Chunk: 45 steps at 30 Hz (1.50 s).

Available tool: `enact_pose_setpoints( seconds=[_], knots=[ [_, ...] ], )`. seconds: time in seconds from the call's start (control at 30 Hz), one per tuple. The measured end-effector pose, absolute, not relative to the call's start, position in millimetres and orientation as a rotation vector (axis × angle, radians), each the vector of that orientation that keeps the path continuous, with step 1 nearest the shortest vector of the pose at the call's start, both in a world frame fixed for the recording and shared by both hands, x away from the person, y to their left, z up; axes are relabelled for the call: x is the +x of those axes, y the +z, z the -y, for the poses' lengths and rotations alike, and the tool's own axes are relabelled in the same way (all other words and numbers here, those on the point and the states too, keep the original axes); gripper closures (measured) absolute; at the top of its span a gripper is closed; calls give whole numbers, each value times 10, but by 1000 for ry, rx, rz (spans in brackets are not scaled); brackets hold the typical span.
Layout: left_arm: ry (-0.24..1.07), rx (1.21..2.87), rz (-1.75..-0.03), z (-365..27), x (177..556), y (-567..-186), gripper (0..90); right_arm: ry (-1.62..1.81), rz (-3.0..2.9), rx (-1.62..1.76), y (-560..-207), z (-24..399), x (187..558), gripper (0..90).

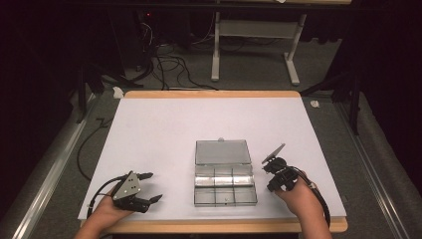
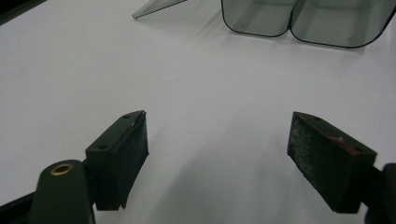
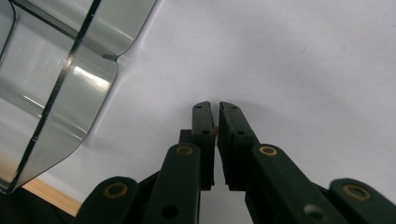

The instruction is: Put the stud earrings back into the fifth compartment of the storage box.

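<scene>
At the left of the white table (image 1: pixel 164 119), your left gripper (image 1: pixel 149 186) lies low on the surface with its 2 jaws spread wide and nothing between them; in the left gripper view the pads (image 2: pixel 128 149) frame bare table, and the clear compartment box (image 2: pixel 303 21) sits well ahead of them, out of reach. Your left hand (image 1: pixel 107 209) rests at the table's near edge, to the left of the box.

At centre stands the clear compartment box (image 1: pixel 224 172), already open: its lid (image 1: pixel 222 152) is laid back flat on the far side, and the tray (image 1: pixel 225 186) on the near side shows 6 or so cells. As far as the high view lets you judge, those cells hold nothing, though a small object would be hard to make out through the glare.

Just right of the box, your right gripper (image 1: pixel 275 172) is tipped down toward the table with its jaws pressed together and gripping nothing; in the right gripper view its fingertips (image 3: pixel 205 116) meet over bare white surface, with the corner of the box (image 3: pixel 60 84) just beside them at the left. Your right hand (image 1: pixel 293 191) sits close to the box's near right corner.

The opening looks done. What is left appears to be work inside the box, or closing it again, and neither gripper has hold of it yet.
</scene>
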<state>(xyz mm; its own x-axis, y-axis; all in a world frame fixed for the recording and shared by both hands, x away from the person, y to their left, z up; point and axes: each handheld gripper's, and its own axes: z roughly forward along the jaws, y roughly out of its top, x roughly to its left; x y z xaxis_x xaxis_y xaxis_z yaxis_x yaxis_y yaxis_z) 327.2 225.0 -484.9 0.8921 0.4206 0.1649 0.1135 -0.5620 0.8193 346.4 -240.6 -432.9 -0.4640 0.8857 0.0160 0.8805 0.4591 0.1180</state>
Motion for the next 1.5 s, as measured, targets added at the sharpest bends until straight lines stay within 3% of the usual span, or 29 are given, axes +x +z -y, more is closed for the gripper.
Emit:
enact_pose_setpoints(
  seconds=[1.5],
  knots=[
    [435,2154,-381,-2246,3271,-4850,209,244,-2630,1473,-3949,2191,3324,860]
  ],
)
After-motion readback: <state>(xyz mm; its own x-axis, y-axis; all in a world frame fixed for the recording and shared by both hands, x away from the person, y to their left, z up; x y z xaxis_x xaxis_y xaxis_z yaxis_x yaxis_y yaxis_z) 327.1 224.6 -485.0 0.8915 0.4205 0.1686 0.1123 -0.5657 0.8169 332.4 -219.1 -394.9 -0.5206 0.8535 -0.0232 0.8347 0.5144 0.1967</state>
